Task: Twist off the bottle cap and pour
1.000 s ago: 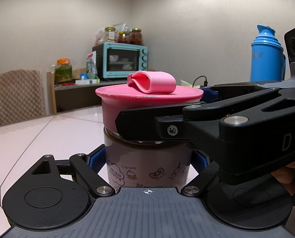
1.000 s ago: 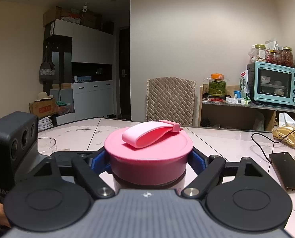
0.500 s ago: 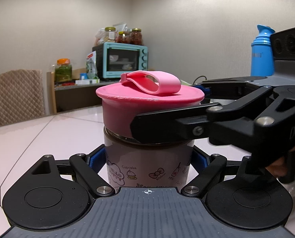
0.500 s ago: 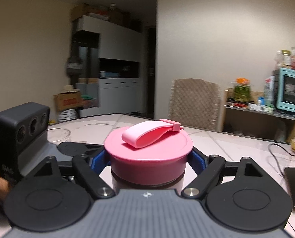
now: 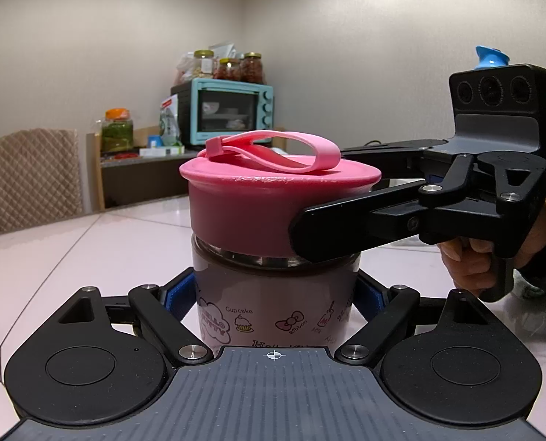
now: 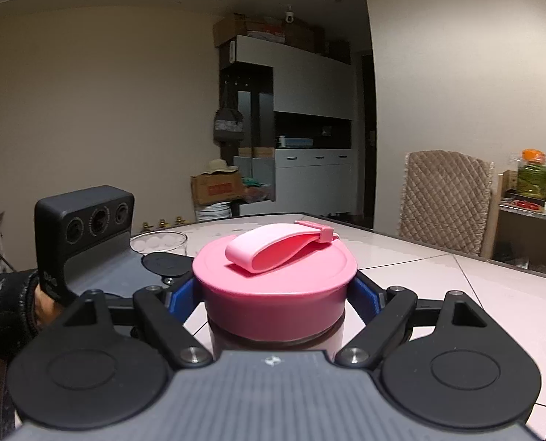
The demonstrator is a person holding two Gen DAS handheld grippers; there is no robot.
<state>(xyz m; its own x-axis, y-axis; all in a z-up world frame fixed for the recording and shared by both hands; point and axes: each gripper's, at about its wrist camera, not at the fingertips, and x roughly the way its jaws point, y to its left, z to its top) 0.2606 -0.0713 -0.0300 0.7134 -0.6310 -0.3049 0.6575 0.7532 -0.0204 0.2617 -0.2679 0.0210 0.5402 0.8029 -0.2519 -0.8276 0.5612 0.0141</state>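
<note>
Bottle [image 5: 273,305]: squat cylinder w/ cartoon print, upright on glossy pale tiled table [image 5: 89,250]; contents not visible. Cap [image 5: 273,202]: wide pink plastic disc, smooth, w/ flat silicone loop strap [image 6: 276,248] lying on top; seated on bottle over a metal neck ring. Left gripper [image 5: 273,294]: blue-padded jaws closed against bottle body at both sides. Right gripper [image 6: 276,294]: jaws clamped on cap wall, matte black linkage. Behind: clear glass [image 6: 159,242], holding smth. pale; blue thermos [image 5: 491,59] top; teal toaster oven [image 5: 230,110] w/ jars above; quilted chair [image 6: 445,198].
</note>
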